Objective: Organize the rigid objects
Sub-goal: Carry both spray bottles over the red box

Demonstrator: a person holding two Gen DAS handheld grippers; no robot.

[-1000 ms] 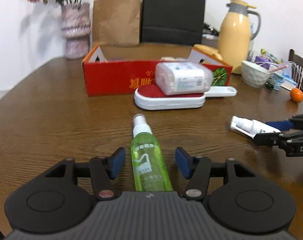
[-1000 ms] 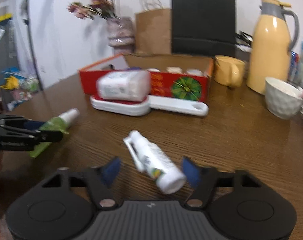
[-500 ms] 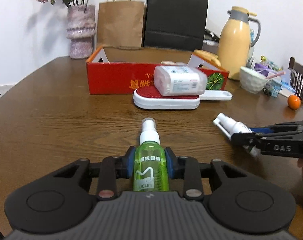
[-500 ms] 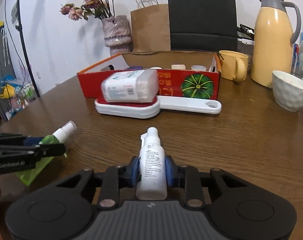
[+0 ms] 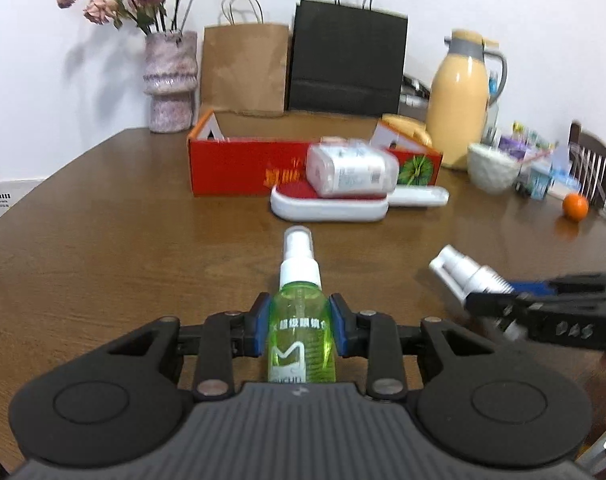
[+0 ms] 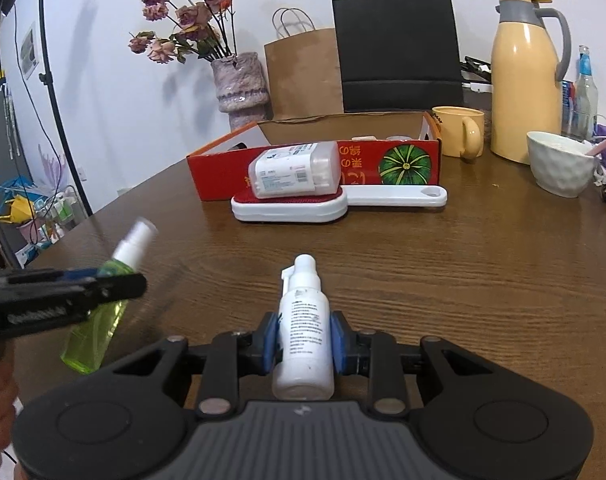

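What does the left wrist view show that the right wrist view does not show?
Only the left wrist view: a small orange fruit and a dark wooden chair back. Only the right wrist view: a yellow ceramic mug and a black light stand. Both: the red cardboard box, the green spray bottle and the white spray bottle, each clamped in a claw.

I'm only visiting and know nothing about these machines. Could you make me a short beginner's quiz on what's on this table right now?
1. True or false: the left claw is shut on the green spray bottle.
2. What does the right claw hold? A) yellow mug B) white spray bottle C) orange
3. Fill in: the white plastic container lies on the red-topped ____.

Key: 1 true; 2 B; 3 brush.
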